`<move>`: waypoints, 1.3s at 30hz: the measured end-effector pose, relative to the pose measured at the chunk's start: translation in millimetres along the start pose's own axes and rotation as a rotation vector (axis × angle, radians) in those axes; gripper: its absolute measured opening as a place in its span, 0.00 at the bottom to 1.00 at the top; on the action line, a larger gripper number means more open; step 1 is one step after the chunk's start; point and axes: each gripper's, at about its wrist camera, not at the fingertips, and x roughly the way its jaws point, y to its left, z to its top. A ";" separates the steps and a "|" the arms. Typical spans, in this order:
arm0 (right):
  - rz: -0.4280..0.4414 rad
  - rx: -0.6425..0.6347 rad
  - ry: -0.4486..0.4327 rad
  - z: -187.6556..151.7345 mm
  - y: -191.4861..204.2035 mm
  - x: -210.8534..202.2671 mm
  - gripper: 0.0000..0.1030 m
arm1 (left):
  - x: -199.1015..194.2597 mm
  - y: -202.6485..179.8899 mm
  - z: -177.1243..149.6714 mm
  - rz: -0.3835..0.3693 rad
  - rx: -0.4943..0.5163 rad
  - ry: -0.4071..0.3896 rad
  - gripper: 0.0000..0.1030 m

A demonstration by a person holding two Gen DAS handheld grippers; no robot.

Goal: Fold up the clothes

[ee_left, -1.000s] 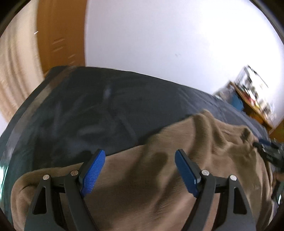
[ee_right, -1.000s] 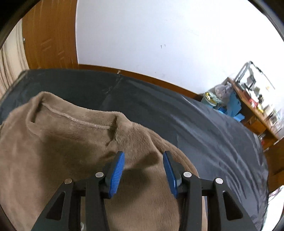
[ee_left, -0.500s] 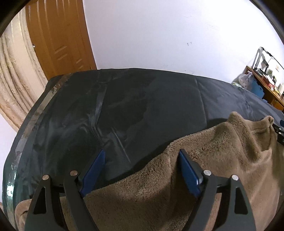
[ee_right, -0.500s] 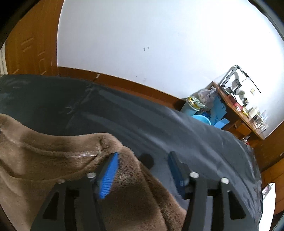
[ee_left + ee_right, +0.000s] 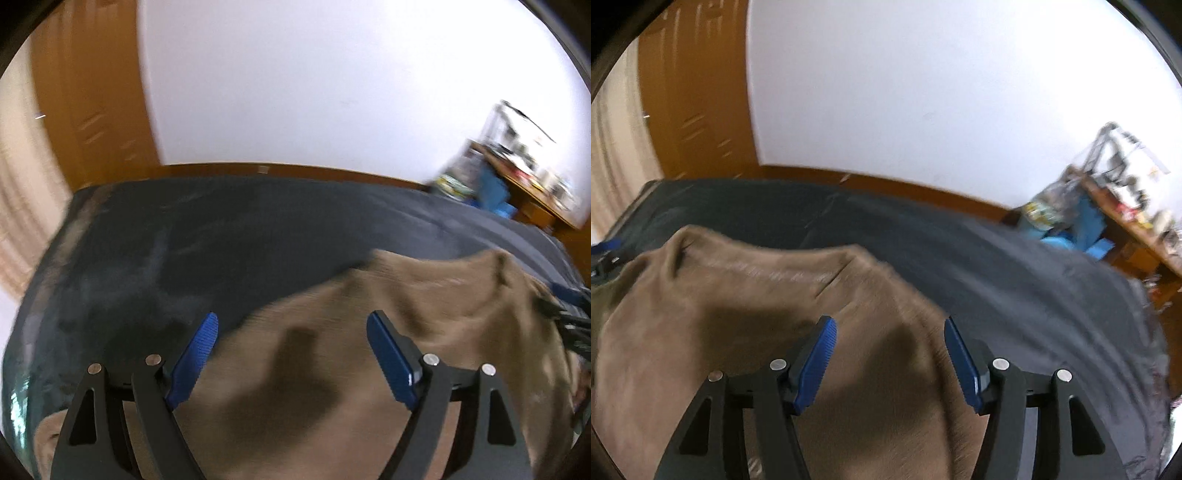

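A brown fleece garment (image 5: 424,314) lies spread on a dark bedcover (image 5: 184,240). In the left wrist view my left gripper (image 5: 291,325) is open and empty, just above the garment's left edge. In the right wrist view the same garment (image 5: 720,314) fills the lower left, its seam line running across. My right gripper (image 5: 888,328) is open and empty over the garment's right edge. The right gripper also shows at the right edge of the left wrist view (image 5: 569,314). Both views are motion-blurred.
The dark bedcover (image 5: 997,258) spreads far and right. A white wall and a wooden door (image 5: 92,92) stand behind the bed. A cluttered wooden desk (image 5: 1126,214) with blue items stands at the far right. A beige curtain (image 5: 22,184) hangs at the left.
Both grippers have swung back toward the garment after tilting away half a second ago; more brown fleece lies between the fingers now. Both stay open.
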 end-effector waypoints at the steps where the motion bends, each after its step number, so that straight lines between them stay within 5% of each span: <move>1: 0.032 0.005 0.016 -4.4 1.8 2.6 0.61 | 2.5 -10.4 -1.6 -0.027 0.020 0.013 0.84; 7: 0.062 0.005 0.074 -18.9 -1.1 27.4 0.61 | 48.5 -22.0 -1.2 0.086 0.004 0.088 0.84; 15: -0.011 0.030 0.044 -9.0 -14.4 46.0 0.64 | 71.0 -9.4 19.7 0.168 -0.026 0.043 0.88; 19: -0.037 0.045 0.028 -4.6 -17.6 53.8 0.74 | 71.6 -1.0 21.4 0.143 -0.070 0.060 0.92; 24: -0.029 0.032 0.025 -7.5 -22.0 49.8 0.74 | 52.0 -2.2 13.0 0.148 -0.066 0.080 0.92; 32: -0.026 0.049 -0.070 -43.9 -45.5 -48.6 0.75 | -30.1 21.2 -19.9 0.096 -0.070 0.043 0.92; 39: -0.075 0.067 -0.037 -130.2 -81.9 -113.1 0.76 | -62.4 41.3 -85.4 0.071 -0.108 0.097 0.92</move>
